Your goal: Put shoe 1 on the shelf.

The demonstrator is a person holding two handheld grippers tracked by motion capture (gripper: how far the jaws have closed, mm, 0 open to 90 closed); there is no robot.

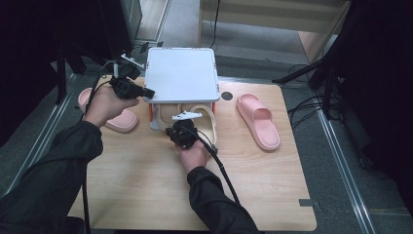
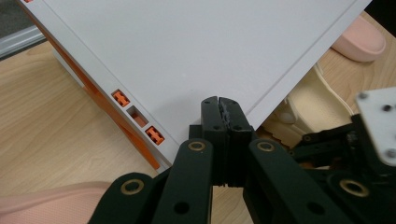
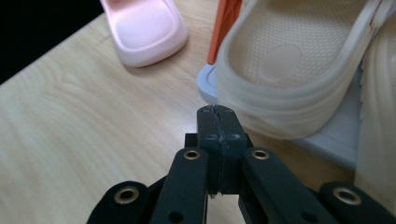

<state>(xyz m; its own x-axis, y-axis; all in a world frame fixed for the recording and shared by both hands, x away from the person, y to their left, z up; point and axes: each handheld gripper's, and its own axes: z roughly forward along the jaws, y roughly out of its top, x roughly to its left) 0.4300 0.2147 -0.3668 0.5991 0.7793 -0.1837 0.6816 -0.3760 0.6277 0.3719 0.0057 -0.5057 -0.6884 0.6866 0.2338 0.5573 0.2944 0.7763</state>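
We see a cream slipper [image 3: 299, 70] lying on the lower tier of a small white rack [image 1: 181, 73] with orange side posts, at the far middle of the wooden bench [image 1: 146, 185]. A second cream slipper [image 3: 380, 93] lies just beside it on the same tier, at the right edge of the right gripper view. The rack's flat white top panel covers most of both from above, so that in the high view their front ends stick out toward us.

Our right tool [image 3: 217, 122] has its jaws pressed fully together with nothing between them. Its tip is just in front of the rounded end of the nearer cream slipper, close to it; we cannot tell whether it touches. In the high view the right tool [image 1: 182, 132] sits at the rack's front edge.

Our left tool [image 2: 219, 112] is likewise closed tight and empty, its tip at the near left corner of the rack's top panel. In the high view the left tool [image 1: 130, 87] comes in from the rack's left side.

One pink slipper [image 1: 113, 117] lies on the bench left of the rack, under our left hand; another pink slipper [image 1: 258, 121] lies to the right of the rack, well apart from it.
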